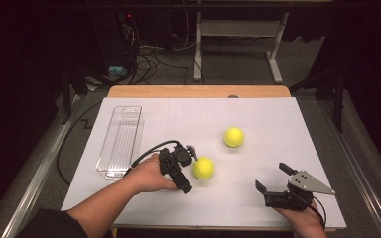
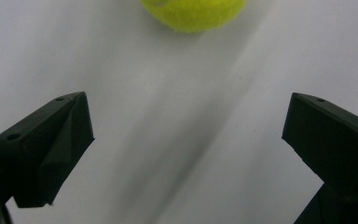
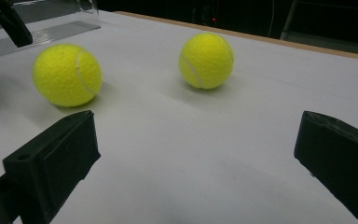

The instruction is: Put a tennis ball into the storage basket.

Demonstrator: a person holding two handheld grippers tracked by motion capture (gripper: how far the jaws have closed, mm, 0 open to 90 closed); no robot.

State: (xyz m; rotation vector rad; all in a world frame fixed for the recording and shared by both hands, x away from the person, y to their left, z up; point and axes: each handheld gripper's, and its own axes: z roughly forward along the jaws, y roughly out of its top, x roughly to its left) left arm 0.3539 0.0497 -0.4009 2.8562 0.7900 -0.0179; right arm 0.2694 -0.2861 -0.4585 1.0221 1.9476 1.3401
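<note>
Tennis balls on a white table sheet (image 1: 278, 124). Left gripper (image 1: 192, 168) hovers just beside the nearer ball (image 1: 204, 167), jaws spread wide and empty; in the left gripper view that ball (image 2: 193, 13) lies just ahead of the open jaws, not yet between them. Right gripper (image 1: 274, 177) rests near the front edge, jaws likewise parted and holding nothing, well apart from both balls. Farther ball (image 1: 233, 137) lies toward the table's middle; clear plastic tray (image 1: 120, 140) sits at the left. Nearer ball probably handles as light, springy and felt-covered, so grip is good, yet it rolls freely. Best hold: jaws closing across its widest part, at mid-height.
</note>
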